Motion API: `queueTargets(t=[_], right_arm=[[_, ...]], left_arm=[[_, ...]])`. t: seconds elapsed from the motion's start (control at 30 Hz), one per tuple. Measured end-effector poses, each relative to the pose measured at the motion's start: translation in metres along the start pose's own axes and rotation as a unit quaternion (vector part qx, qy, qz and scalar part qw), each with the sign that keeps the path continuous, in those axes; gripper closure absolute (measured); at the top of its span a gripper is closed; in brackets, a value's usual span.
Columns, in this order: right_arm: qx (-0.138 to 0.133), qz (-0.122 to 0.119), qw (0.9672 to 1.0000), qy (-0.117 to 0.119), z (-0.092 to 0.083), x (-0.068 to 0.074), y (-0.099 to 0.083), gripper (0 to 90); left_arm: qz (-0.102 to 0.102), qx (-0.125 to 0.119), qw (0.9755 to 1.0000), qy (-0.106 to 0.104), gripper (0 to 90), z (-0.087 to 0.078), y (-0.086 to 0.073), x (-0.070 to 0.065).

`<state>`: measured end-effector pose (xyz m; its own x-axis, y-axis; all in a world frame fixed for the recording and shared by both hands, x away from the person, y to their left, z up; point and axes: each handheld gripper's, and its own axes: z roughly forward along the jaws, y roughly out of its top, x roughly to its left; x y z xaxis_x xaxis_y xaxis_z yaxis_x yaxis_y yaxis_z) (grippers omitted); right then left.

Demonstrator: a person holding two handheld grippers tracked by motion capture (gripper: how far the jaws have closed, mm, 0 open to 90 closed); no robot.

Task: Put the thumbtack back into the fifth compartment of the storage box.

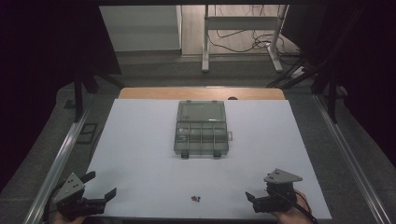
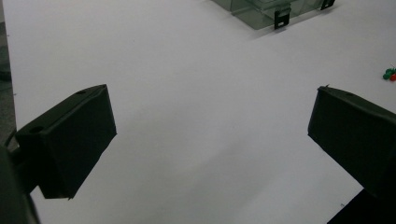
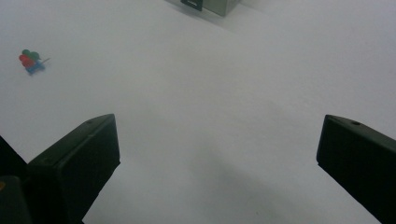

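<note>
Two hand-held grippers rest at the bottom edge of a white table (image 1: pixel 140 140), seen from the high view. The left gripper (image 1: pixel 100 185) sits in the lower left corner of the frame, its two black jaws spread wide and grasping nothing; the left gripper view confirms this, with bare white surface between the two jaws of the left gripper (image 2: pixel 210 135). The right gripper (image 1: pixel 254 198) sits in the lower right of the high view, and in its own view, the right gripper (image 3: pixel 217 149) likewise has its two jaws released and well apart, nothing between them.

Between the two tools, low in the centre of the high view, lies one small cluster of coloured pins (image 1: pixel 195 199), red, green and blue, touching one another; the exact number is too small to tell. The cluster appears at the right edge of the left gripper view (image 2: pixel 390 74) and in the upper left of the right gripper view (image 3: pixel 30 61), apart from either tool.

One clear plastic organiser box (image 1: pixel 201 128) lies open in the middle of the table, lid laid back toward the top of the frame, with two black latches on its near edge. Its corner shows at the top of both gripper views (image 2: pixel 261 14) (image 3: pixel 219 5).
</note>
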<state>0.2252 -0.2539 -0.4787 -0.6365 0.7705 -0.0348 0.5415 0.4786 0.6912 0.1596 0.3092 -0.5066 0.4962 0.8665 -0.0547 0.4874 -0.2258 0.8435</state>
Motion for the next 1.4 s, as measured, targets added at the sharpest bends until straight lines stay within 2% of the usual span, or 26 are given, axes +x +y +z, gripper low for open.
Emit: queueTargets(t=[0.33, 0.57, 0.87, 1.0, 1.17, 1.4], right_arm=[[0.005, 0.004, 1.0000, 0.007, 0.005, 0.001, 0.009, 0.0], [0.013, -0.006, 0.9998, 0.016, 0.013, 0.006, 0.017, 0.0], [0.010, -0.013, 0.9994, 0.030, 0.021, 0.013, 0.027, 0.0], [0.015, -0.026, 0.9987, 0.041, 0.027, 0.018, 0.033, 0.0], [0.016, -0.039, 0.9982, 0.042, 0.031, 0.022, 0.037, 0.0], [0.026, -0.036, 0.9976, 0.054, 0.039, 0.029, 0.045, 0.0]], left_arm=[[0.009, 0.002, 1.0000, -0.002, 1.3, 0.000, 0.000, -0.001], [0.010, 0.002, 0.9999, -0.002, 1.3, 0.000, 0.000, -0.002], [0.011, 0.003, 0.9999, -0.004, 1.2, 0.001, 0.000, -0.002], [0.012, 0.004, 0.9999, -0.004, 1.2, 0.001, 0.000, -0.002], [0.012, 0.004, 0.9999, -0.004, 1.2, 0.001, 0.000, -0.002], [0.015, 0.005, 0.9999, -0.005, 1.2, 0.001, 0.001, -0.002]])
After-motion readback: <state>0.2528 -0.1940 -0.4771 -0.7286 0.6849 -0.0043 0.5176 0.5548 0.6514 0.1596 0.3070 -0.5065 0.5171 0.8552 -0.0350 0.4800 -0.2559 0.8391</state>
